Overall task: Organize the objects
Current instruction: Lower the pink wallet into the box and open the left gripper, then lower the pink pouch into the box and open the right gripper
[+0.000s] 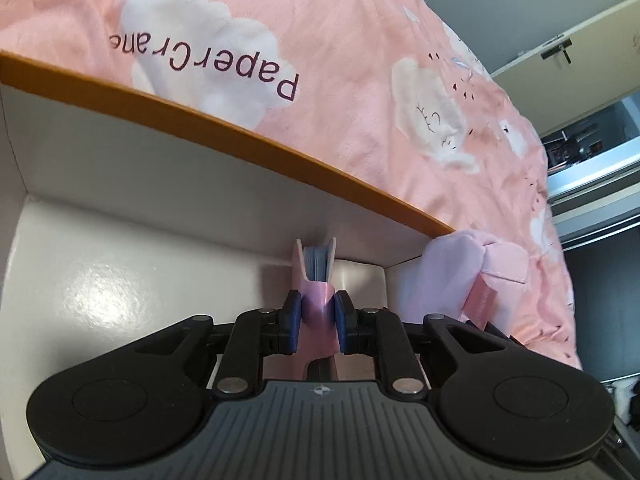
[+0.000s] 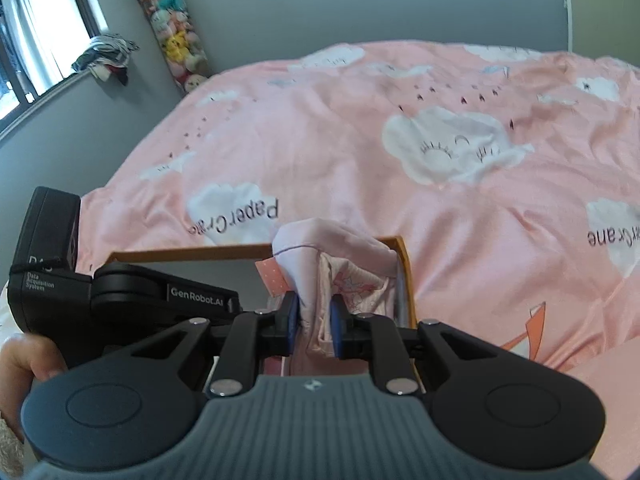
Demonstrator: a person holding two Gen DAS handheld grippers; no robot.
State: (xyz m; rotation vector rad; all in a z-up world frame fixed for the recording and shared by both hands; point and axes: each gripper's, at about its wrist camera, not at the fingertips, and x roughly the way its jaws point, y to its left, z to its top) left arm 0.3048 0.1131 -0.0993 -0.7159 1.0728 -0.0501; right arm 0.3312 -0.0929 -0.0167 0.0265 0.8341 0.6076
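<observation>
Two grippers, both loaded, both working over one box on the pink bed cover (image 2: 340,128) that fills most of both views. Box (image 1: 280,152), white inside with an orange rim, takes the left and centre of the left wrist view; in the right wrist view its far rim runs across mid-frame and its right wall drops down just right of centre.

My right gripper (image 2: 314,322) is clenched on a folded pale pink cloth bundle (image 2: 332,252), sitting mid-frame at the box's right end, top bulging above the rim. The same bundle shows at centre right of the left wrist view, pressed at the box corner; can't tell if it hangs partly over the wall.

My left gripper (image 1: 318,322) is clamped on a small pink notebook (image 1: 316,276), lower centre, spine toward me, blue page edges pointing at the far wall. Looks close to the wall, contact unclear.

Judged step: seat both items in the box's right end. To do it well:
- lower the bundle straight down so it clears the rim, not draped over it
- hold the squeeze until it sits on the floor, soft cloth will spring open
- slide the notebook upright beside the bundle, snug to the far wall
- release the notebook only when it leans on something, else it tips
- keep my two grippers from knocking, they sit just beside each other.
</observation>
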